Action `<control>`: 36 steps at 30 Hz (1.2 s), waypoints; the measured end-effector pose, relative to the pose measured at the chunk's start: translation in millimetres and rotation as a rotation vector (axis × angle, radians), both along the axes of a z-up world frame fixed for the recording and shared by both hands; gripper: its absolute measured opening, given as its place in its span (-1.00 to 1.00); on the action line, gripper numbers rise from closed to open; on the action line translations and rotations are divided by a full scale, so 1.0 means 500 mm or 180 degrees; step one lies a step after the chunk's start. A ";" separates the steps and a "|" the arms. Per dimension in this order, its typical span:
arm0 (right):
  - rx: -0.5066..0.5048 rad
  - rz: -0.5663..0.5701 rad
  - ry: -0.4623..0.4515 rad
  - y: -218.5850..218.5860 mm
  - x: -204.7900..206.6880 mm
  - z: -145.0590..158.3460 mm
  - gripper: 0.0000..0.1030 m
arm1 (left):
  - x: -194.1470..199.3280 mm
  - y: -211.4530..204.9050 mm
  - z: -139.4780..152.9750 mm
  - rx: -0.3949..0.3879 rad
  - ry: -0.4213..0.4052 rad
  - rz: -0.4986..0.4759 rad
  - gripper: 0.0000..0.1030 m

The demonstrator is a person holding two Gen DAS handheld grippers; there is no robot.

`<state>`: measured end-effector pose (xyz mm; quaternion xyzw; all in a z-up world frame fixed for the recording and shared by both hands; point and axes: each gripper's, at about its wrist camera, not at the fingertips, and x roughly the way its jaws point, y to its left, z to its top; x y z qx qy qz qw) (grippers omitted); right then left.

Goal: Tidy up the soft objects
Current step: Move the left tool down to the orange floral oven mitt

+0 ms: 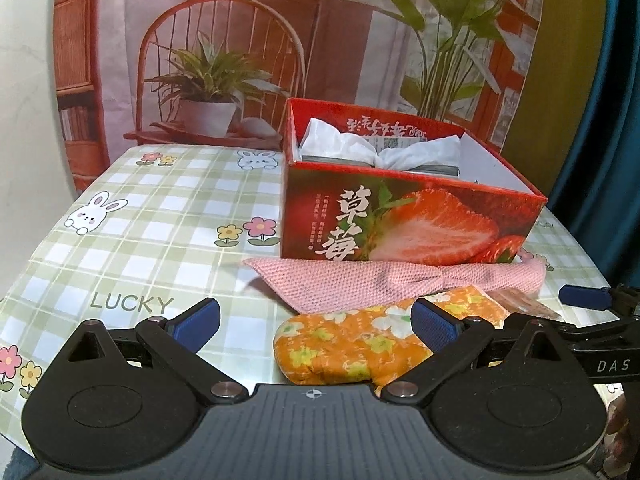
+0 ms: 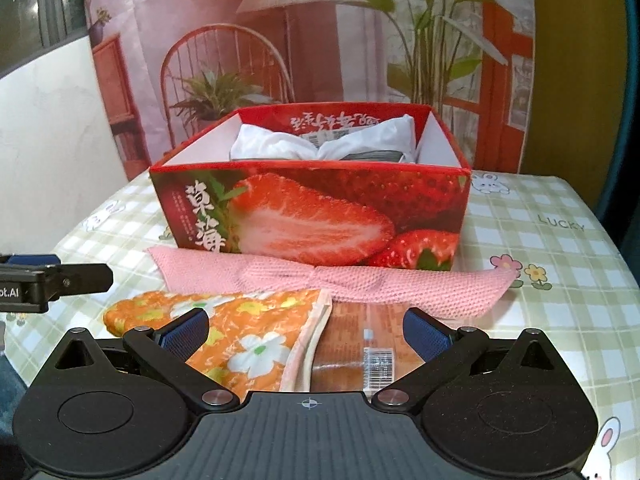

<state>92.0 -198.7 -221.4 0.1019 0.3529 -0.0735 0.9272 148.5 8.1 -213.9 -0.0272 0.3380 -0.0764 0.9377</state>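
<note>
An orange floral oven mitt (image 1: 352, 344) lies on the checked tablecloth, its cuff end in the right wrist view (image 2: 248, 332). A pink knit cloth (image 1: 384, 284) lies stretched behind it, against the red strawberry box (image 1: 400, 220); both also show in the right wrist view: the cloth (image 2: 360, 284), the box (image 2: 320, 216). The box holds a white packet (image 1: 384, 152). A brown wrapped packet (image 2: 360, 340) lies under the mitt's cuff. My left gripper (image 1: 316, 322) is open over the mitt's tip. My right gripper (image 2: 306, 330) is open over the cuff and brown packet.
The table (image 1: 140, 240) has a green checked cover with rabbits and flowers. A printed backdrop (image 1: 240, 40) hangs behind it. The right gripper's finger shows at the right in the left wrist view (image 1: 588, 300), and the left gripper's at the left in the right wrist view (image 2: 52, 280).
</note>
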 end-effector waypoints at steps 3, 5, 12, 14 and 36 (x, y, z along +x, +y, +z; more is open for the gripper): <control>-0.0074 -0.0006 0.0022 0.006 0.001 0.001 0.99 | 0.002 0.003 -0.003 -0.0009 0.0024 0.0009 0.99; -0.0045 0.0008 0.0006 0.005 0.000 0.001 0.99 | 0.004 0.004 -0.005 -0.0014 0.0035 0.0019 0.98; -0.0009 0.0056 0.0004 0.002 0.000 -0.001 0.99 | 0.005 0.008 -0.009 -0.0047 0.0075 0.0035 0.96; -0.0004 0.0079 0.0003 0.003 0.000 -0.001 0.99 | 0.004 0.007 -0.010 -0.0055 0.0077 0.0022 0.95; -0.0029 0.0296 -0.0014 0.016 0.003 0.002 0.43 | 0.018 0.034 -0.037 -0.0339 0.0288 0.0081 0.71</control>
